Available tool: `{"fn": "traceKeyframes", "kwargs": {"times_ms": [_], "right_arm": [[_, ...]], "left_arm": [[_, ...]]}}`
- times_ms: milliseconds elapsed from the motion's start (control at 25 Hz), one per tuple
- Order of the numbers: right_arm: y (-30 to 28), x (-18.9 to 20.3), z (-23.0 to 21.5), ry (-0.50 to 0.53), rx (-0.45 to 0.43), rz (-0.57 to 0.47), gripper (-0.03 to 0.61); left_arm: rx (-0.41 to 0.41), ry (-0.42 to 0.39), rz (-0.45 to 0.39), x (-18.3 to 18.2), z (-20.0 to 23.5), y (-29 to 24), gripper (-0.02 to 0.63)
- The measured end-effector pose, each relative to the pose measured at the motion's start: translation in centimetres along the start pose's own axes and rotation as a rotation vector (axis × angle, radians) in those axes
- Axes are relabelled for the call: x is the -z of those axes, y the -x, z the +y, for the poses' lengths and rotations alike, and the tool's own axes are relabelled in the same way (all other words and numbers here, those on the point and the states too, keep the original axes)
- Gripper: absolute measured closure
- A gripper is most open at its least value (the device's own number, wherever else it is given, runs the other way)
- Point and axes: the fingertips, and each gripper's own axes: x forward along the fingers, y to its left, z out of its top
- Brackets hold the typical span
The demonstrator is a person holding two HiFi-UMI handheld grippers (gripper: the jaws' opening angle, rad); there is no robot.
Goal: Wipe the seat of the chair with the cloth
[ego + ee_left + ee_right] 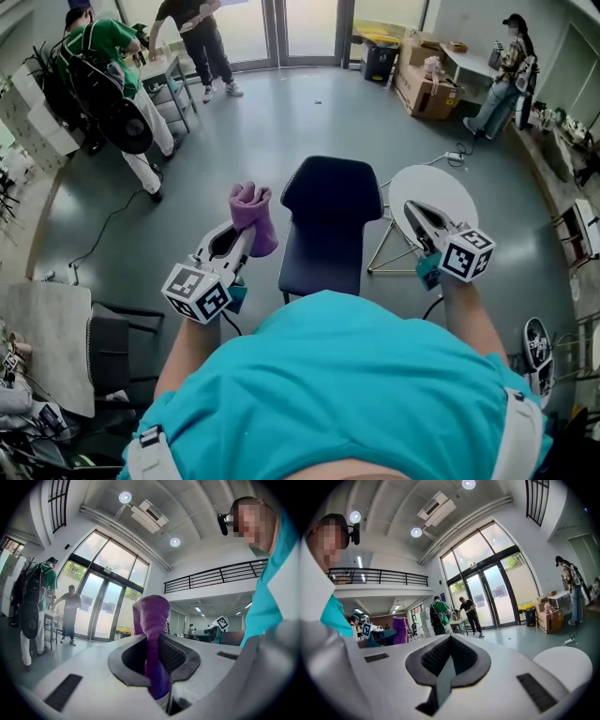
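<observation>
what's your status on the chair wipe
Left gripper shut on cloth, raised left of chair, not touching. Right gripper shut, empty. Nothing on chair.

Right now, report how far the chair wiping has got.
Done: the purple cloth is picked up and clamped in the left tongs. In hand: the cloth is held upright in the air, left of the chair seat, not touching it. The right tongs are shut on nothing. Left: all the wiping of the seat.
</observation>
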Motion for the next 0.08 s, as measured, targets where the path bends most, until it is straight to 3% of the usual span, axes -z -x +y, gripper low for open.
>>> {"fn": "traceKeyframes", "kwargs": {"times_ms": [80], "right_arm": [[0.14,-0.16,-0.14,0.000,-0.001,0.002,0.588]], "left_arm": [[-0.007,0.004,-0.003,-0.23,0.02,0.06,0.563]]}}
